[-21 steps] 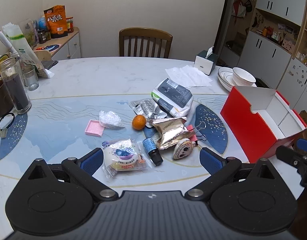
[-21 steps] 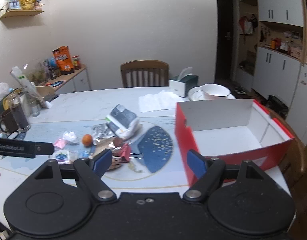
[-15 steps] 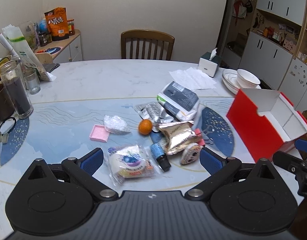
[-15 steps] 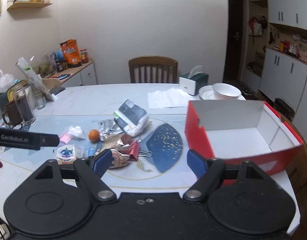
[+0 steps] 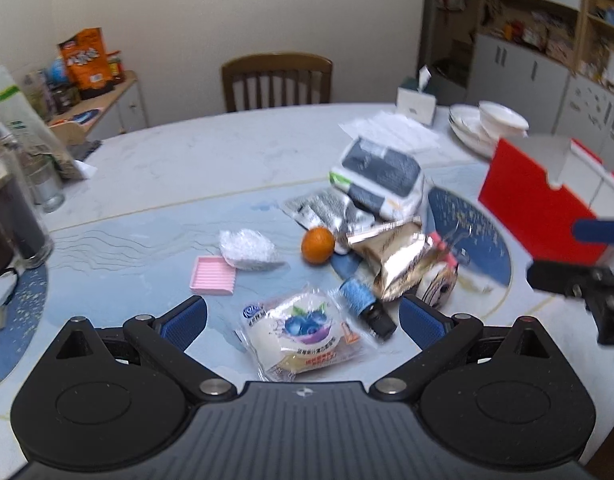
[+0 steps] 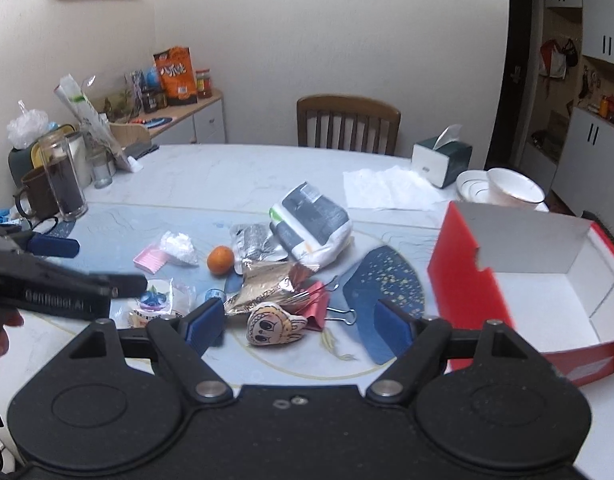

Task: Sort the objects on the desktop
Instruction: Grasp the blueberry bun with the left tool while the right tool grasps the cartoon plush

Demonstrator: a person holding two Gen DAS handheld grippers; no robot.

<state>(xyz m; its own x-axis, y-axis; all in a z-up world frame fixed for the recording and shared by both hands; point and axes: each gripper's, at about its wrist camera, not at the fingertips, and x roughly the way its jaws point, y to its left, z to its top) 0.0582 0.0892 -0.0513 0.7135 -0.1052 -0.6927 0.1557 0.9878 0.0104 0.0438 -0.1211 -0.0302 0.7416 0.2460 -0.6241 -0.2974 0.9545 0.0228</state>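
Readable text I can make out on the table and on my tools.

On the side of my left gripper (image 6: 47, 294), at the near left of the right wrist view, raised lettering reads "GenRobot.AI". The orange snack bag (image 6: 175, 76) on the far left sideboard carries large white Chinese characters, too small for me to read with certainty. The gold foil packet (image 6: 267, 286) and the blueberry pastry wrapper (image 5: 303, 336) bear print, but it is too blurred for me to read.
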